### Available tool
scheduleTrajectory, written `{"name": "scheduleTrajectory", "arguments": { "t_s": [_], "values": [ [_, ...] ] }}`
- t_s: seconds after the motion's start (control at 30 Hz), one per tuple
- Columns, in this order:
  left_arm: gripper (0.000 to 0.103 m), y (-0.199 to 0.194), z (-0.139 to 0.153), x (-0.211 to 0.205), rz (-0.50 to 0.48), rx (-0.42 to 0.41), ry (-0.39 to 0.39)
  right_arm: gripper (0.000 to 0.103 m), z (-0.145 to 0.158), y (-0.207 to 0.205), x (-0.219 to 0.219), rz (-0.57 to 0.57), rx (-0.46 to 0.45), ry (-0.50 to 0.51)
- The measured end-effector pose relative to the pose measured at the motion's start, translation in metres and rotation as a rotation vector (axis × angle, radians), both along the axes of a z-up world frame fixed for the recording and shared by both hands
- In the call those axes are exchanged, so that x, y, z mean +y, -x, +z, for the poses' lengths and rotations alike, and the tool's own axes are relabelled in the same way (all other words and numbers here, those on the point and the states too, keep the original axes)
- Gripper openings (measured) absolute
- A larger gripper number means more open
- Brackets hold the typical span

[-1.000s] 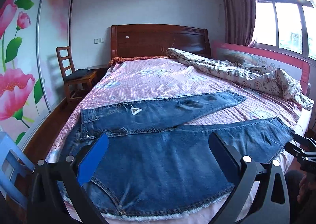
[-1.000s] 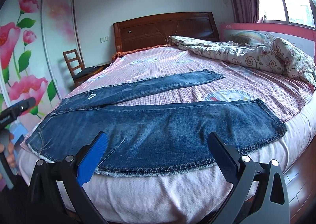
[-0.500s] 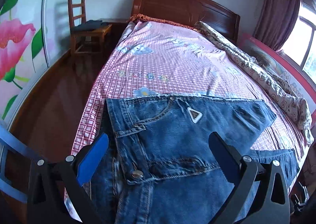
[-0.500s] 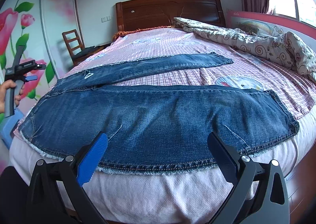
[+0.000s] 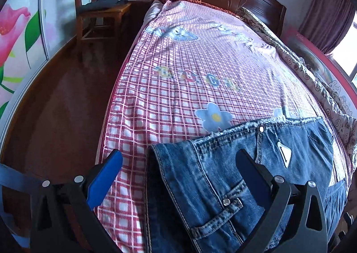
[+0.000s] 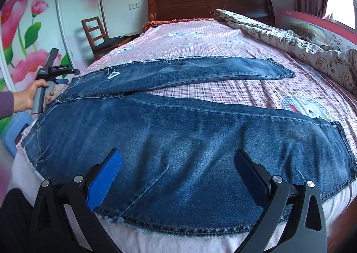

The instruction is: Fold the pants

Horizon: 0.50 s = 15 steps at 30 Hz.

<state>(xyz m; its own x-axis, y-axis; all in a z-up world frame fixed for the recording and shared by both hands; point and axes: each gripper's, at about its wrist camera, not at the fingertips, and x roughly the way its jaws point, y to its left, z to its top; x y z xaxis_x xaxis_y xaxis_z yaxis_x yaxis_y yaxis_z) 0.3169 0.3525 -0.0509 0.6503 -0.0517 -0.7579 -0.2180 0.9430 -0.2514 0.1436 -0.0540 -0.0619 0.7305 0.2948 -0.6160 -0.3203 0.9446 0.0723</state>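
Note:
Blue jeans point(image 6: 178, 141) lie spread flat across the foot of the bed, waist at the left, both legs pointing right and splayed apart. The far leg point(image 6: 212, 70) runs up the bed; the near leg lies along the front edge. My left gripper point(image 5: 178, 163) is open and empty, just above the waistband corner point(image 5: 200, 168) at the left side of the bed; it also shows in the right wrist view point(image 6: 64, 75). My right gripper point(image 6: 178, 161) is open and empty, low over the near leg at the front edge.
The bed has a pink checked sheet point(image 5: 178, 87) and a crumpled patterned quilt point(image 6: 290, 38) along its right side. A wooden chair point(image 5: 98, 14) stands on the wooden floor at the left. A wooden headboard point(image 6: 209, 0) is at the back.
My left gripper has swung left and down to the waistband corner. My right gripper has moved closer and lower over the near leg. The jeans have not moved.

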Motion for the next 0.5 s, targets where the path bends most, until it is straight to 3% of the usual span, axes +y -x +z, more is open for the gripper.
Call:
{"name": "scheduleTrajectory", "arguments": {
  "t_s": [0.13,0.3,0.33,0.37,0.4,0.47,0.5],
  "values": [
    [0.101,-0.009,-0.011,0.006,-0.028,0.027,0.036,0.100,0.000,-0.005,0.012,0.022,0.015,-0.012],
    [0.099,-0.014,-0.011,0.003,-0.070,0.064,0.011,0.100,-0.004,-0.006,0.019,0.039,0.035,-0.012],
    [0.093,-0.014,-0.010,0.002,-0.076,0.067,0.017,0.100,-0.005,-0.006,0.019,0.036,0.038,-0.014],
    [0.071,-0.015,-0.009,0.001,-0.078,0.072,0.019,0.100,-0.007,-0.006,0.019,0.033,0.044,-0.018],
    [0.059,-0.017,-0.007,-0.002,-0.071,0.083,-0.010,0.100,-0.008,-0.006,0.017,0.030,0.050,-0.022],
    [0.050,-0.016,-0.007,-0.006,-0.091,0.099,-0.026,0.100,-0.010,-0.007,0.015,0.026,0.060,-0.033],
    [0.041,-0.015,-0.006,-0.005,-0.079,0.104,-0.036,0.100,-0.010,-0.007,0.014,0.024,0.059,-0.037]
  ]
}}
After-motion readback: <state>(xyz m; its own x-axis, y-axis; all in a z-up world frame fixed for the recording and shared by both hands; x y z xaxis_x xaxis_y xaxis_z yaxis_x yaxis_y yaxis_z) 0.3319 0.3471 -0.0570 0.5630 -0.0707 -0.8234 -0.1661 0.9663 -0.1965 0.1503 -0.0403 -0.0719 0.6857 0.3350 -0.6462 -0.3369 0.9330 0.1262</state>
